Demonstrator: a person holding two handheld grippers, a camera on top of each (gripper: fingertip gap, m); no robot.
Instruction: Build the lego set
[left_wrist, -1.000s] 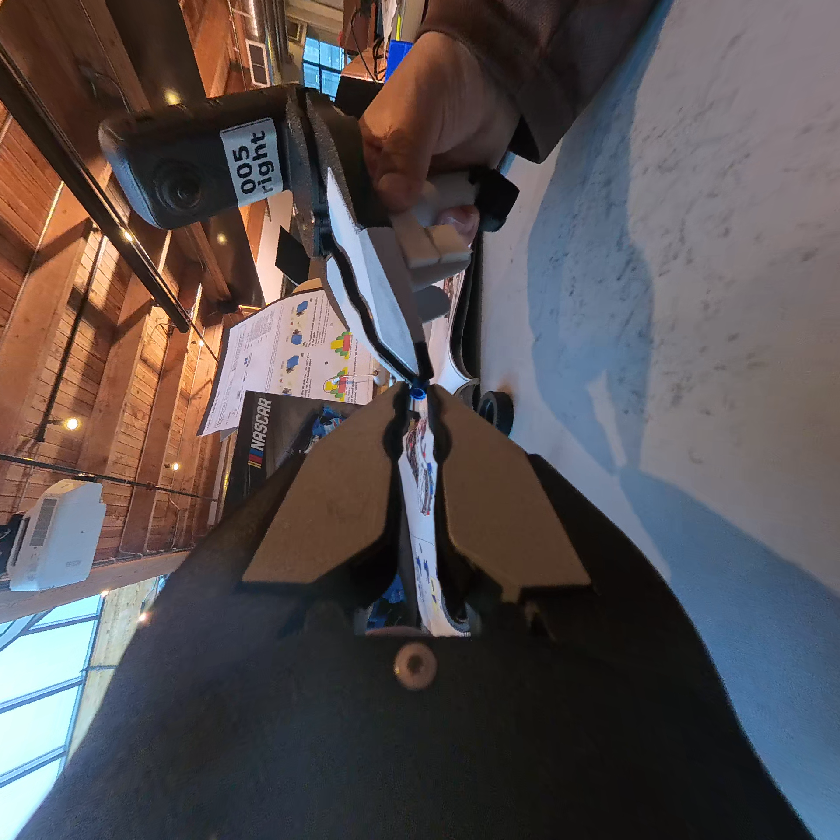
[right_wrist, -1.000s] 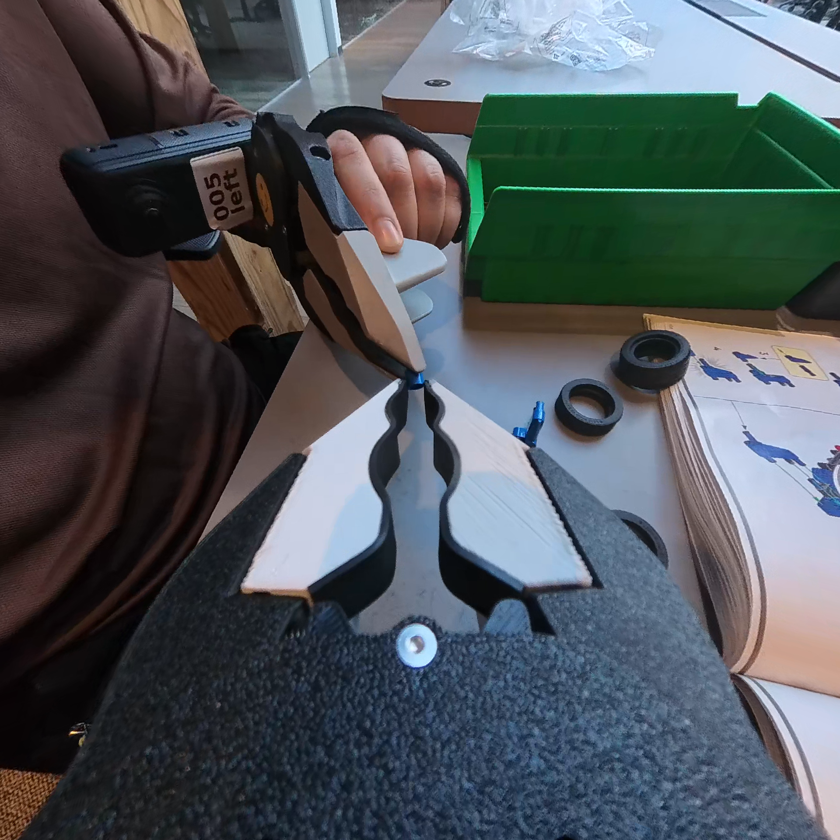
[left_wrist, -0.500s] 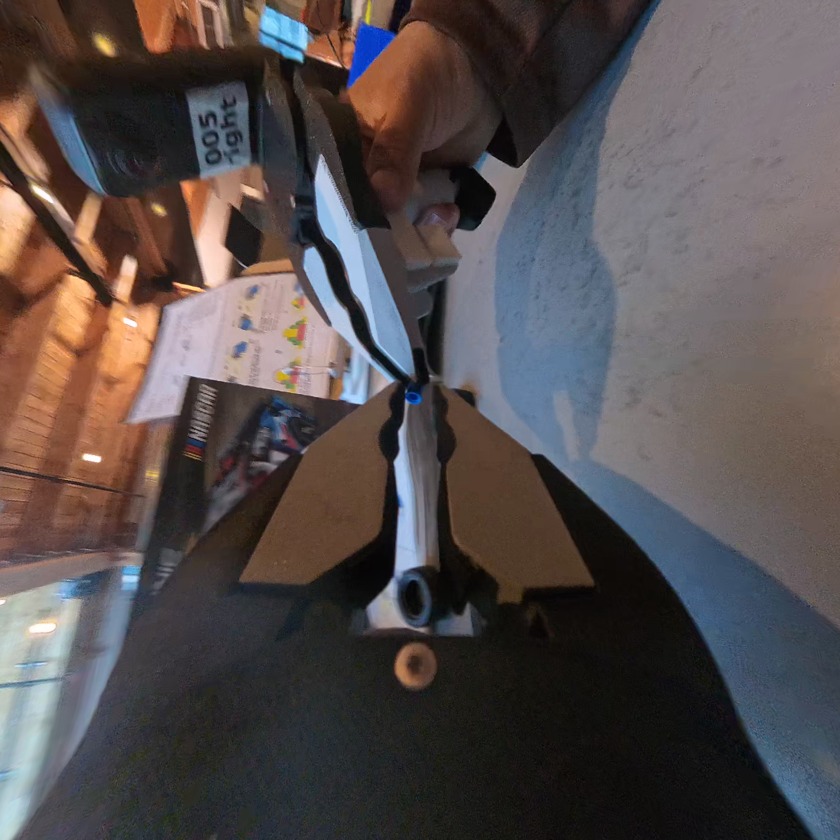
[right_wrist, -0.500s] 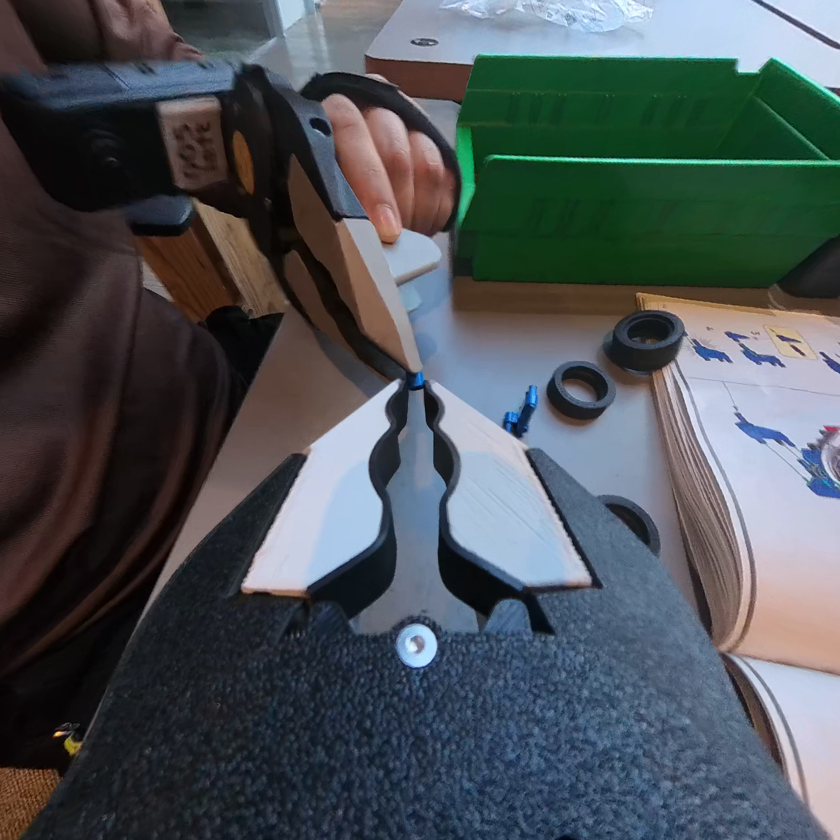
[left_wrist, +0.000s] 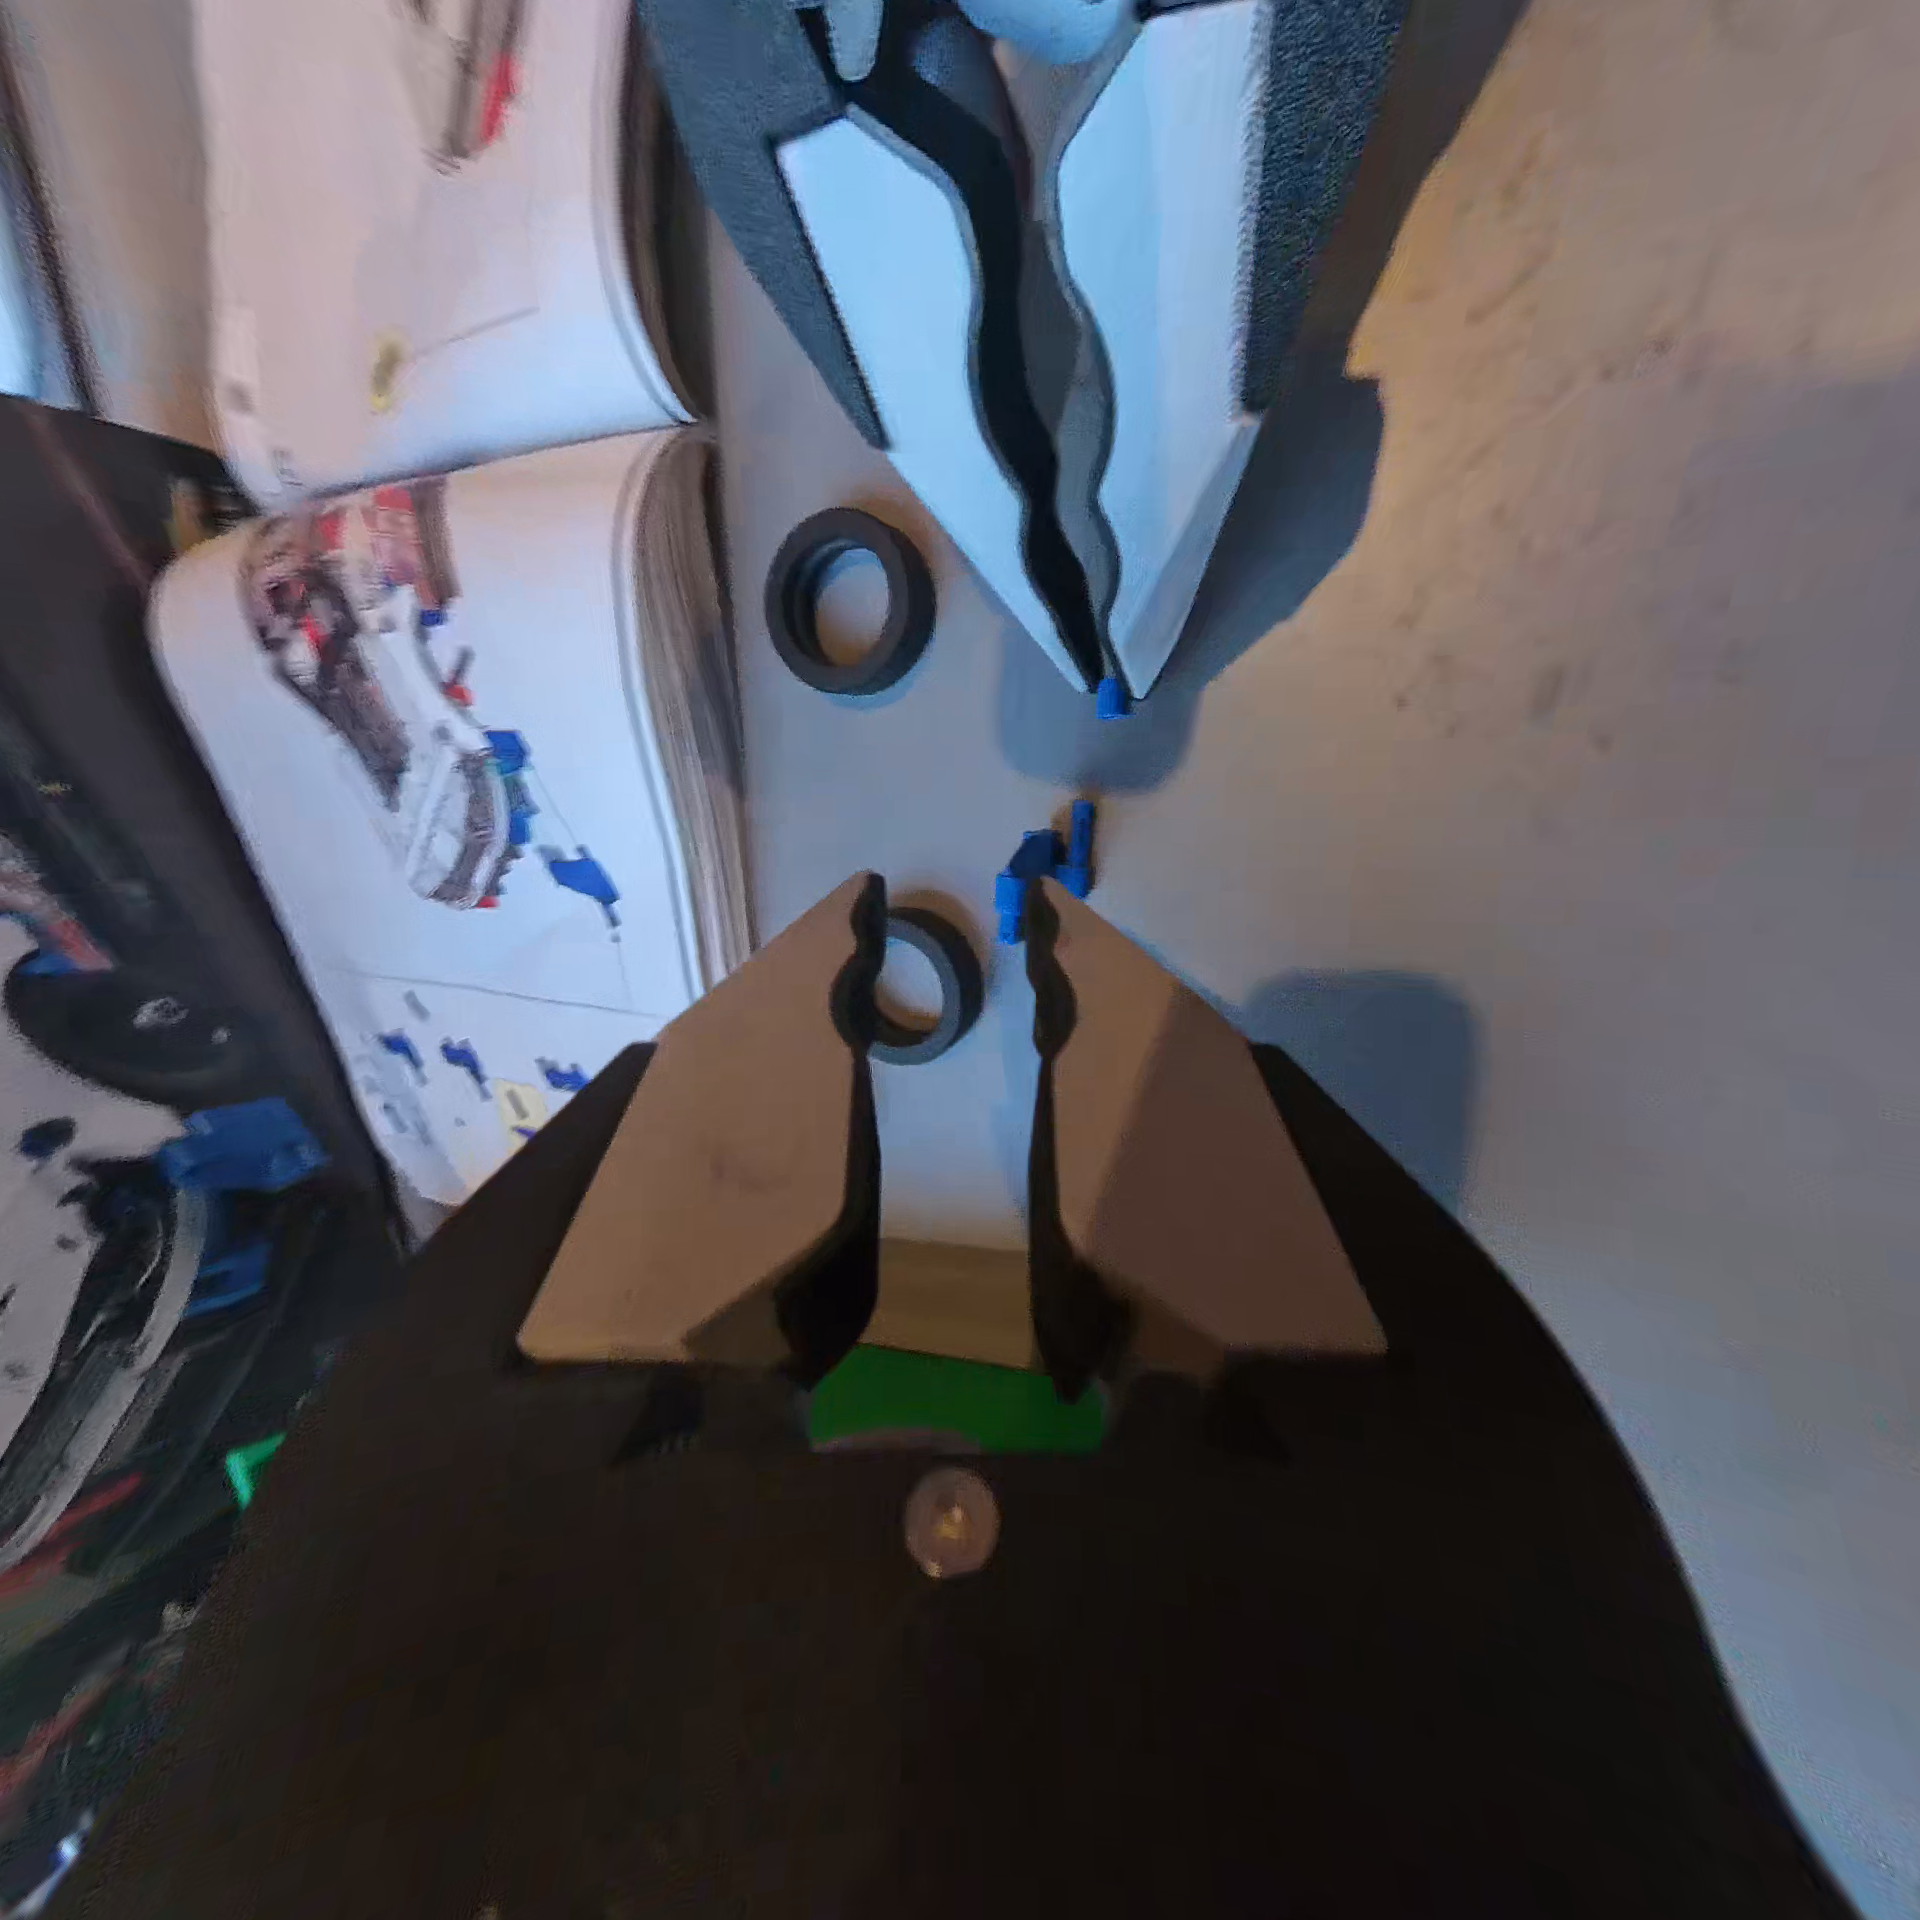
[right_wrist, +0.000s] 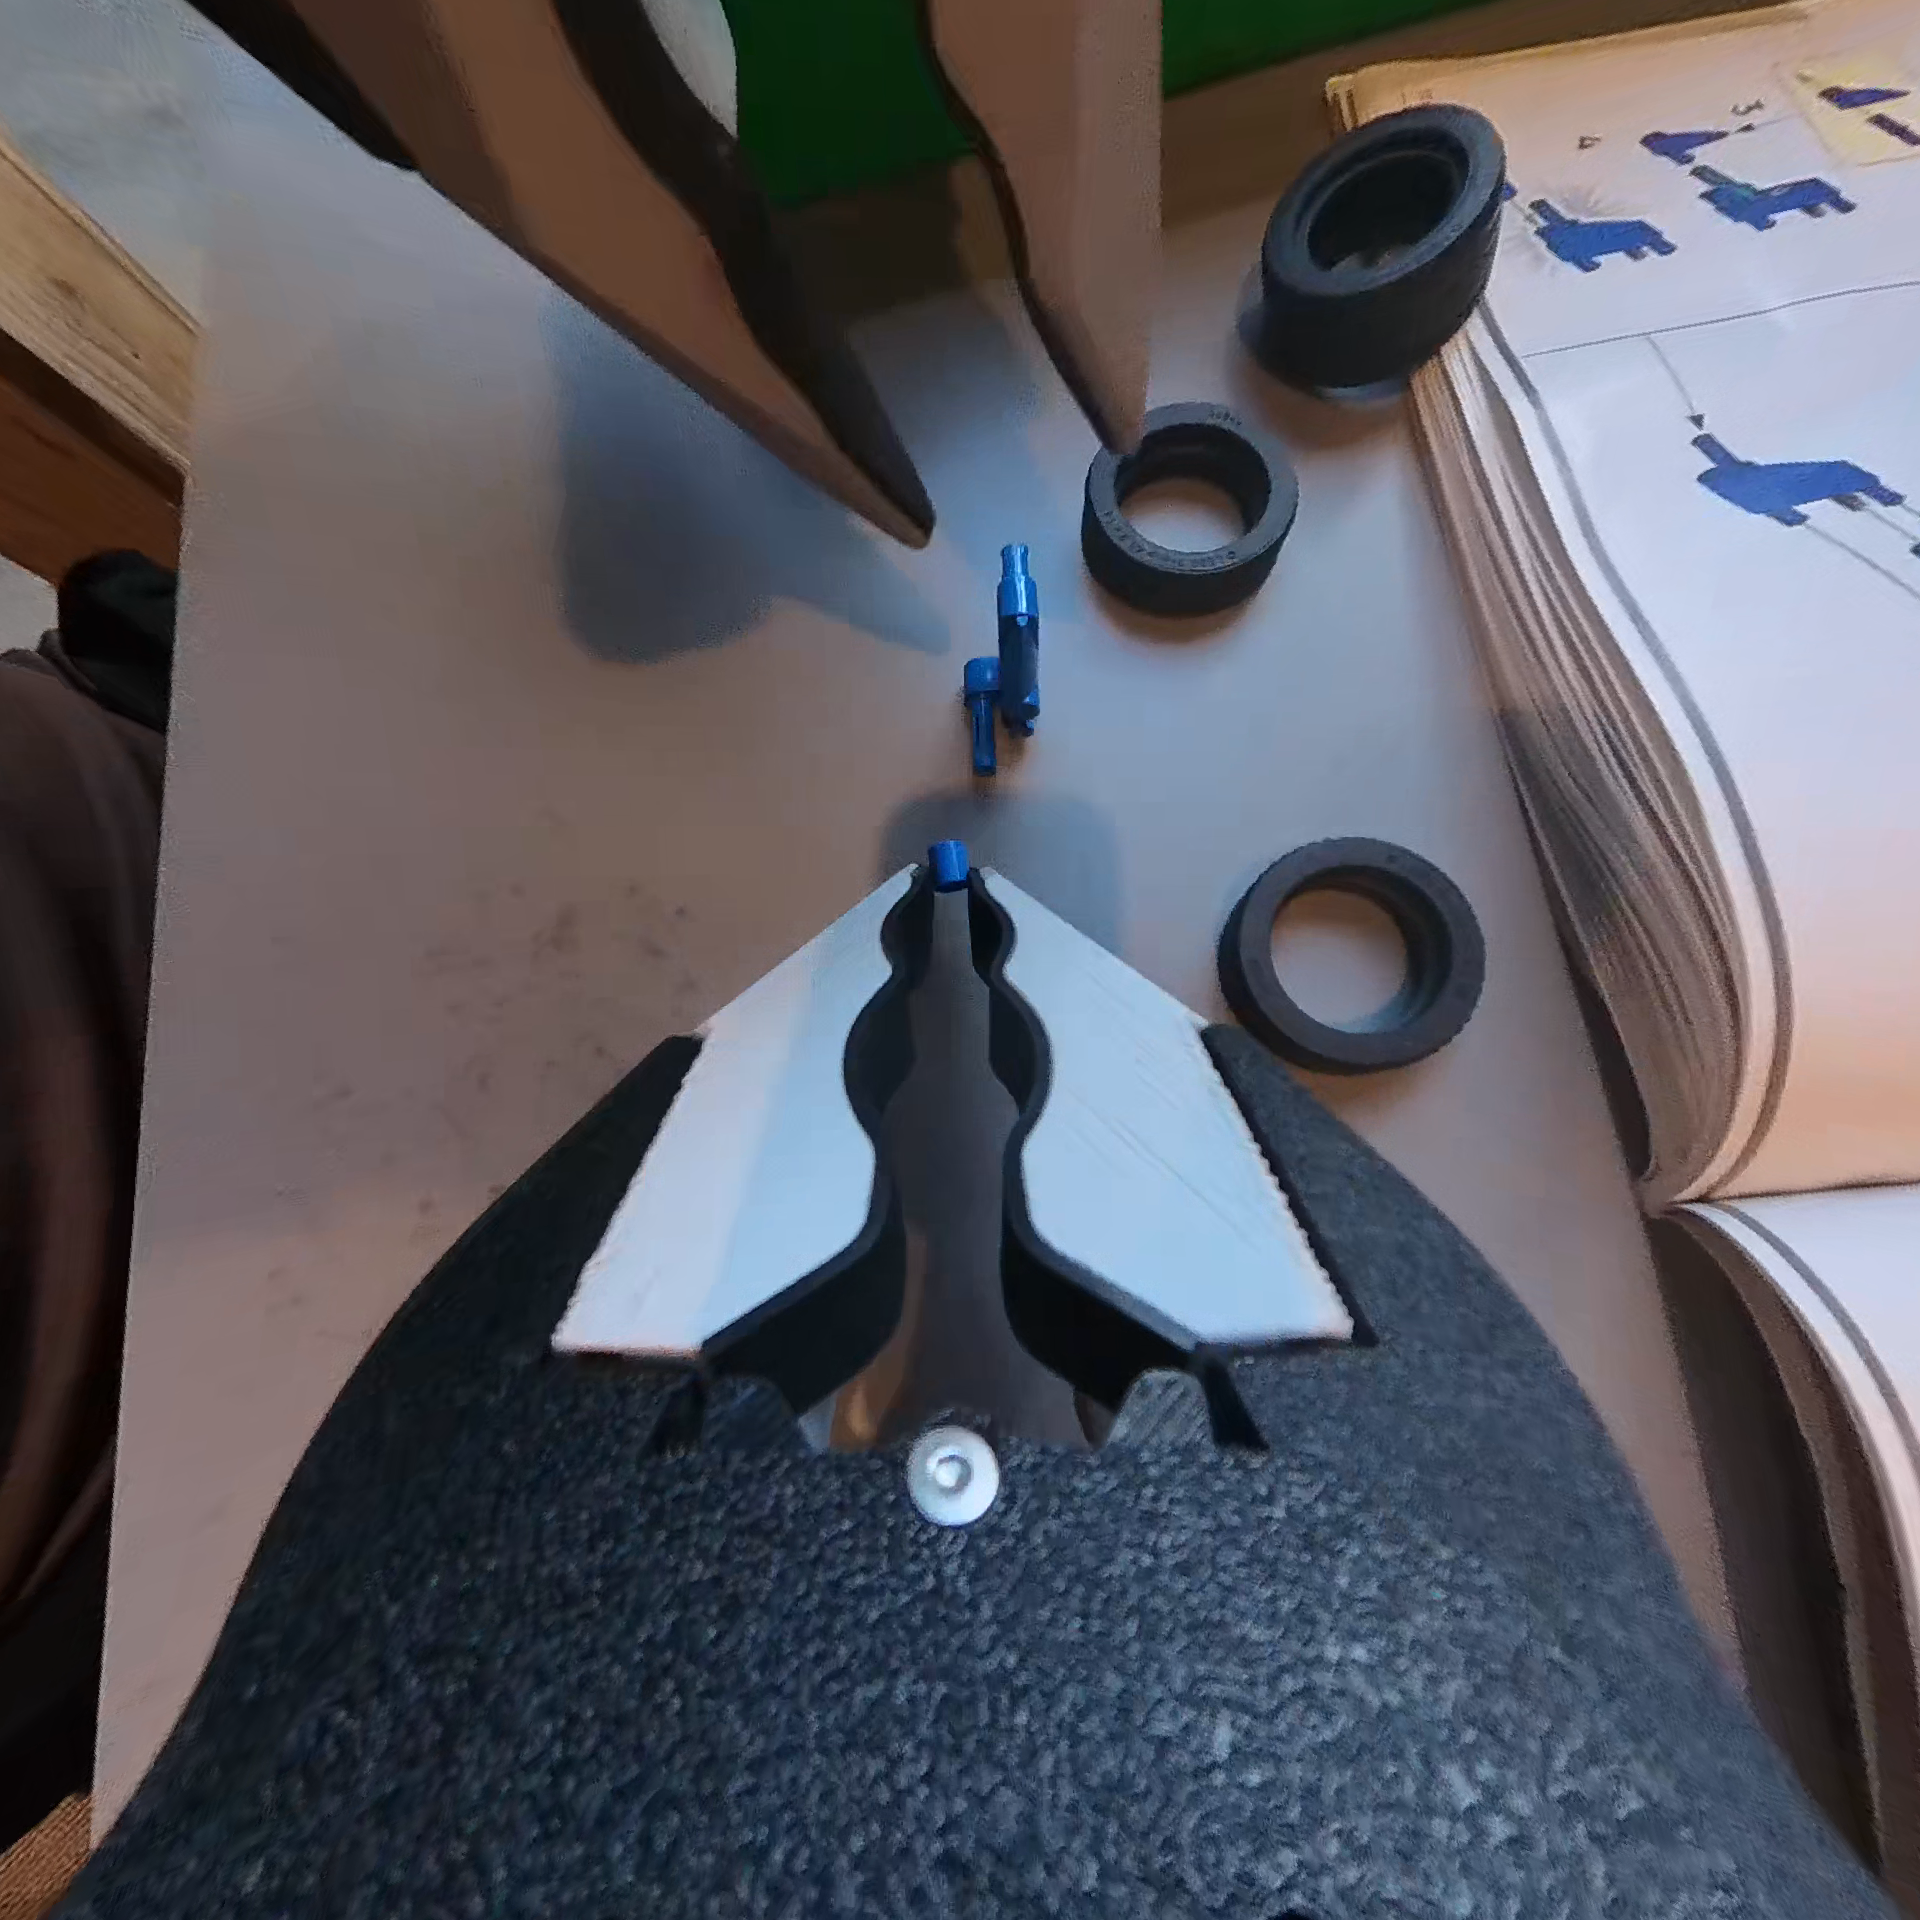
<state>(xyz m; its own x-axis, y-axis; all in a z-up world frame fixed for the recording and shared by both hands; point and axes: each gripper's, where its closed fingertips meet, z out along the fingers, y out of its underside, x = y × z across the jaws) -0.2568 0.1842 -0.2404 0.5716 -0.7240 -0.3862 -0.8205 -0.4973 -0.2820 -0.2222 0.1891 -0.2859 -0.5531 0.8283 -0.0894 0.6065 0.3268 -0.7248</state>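
Now my left tool (left_wrist: 954, 902) has let go of the blue pin (right_wrist: 947, 867) and stands spread above the counter (right_wrist: 499, 831), empty; half a second ago both tools met tip to tip on that pin. My right tool (right_wrist: 947, 878) alone pinches it now, pressed together at the very tips, just short of the two loose pins (right_wrist: 1006, 665) lying on the counter. Beyond those pins and slightly right sits one tyre (right_wrist: 1190, 525), with the left tool's fingertip (right_wrist: 1117, 421) at its rim. A second tyre (right_wrist: 1351, 954) lies to the right of the held pin, and a third (right_wrist: 1382, 229) leans on the manual (right_wrist: 1714, 727). I judge the handover done, so the left is free to fetch a tyre or pin
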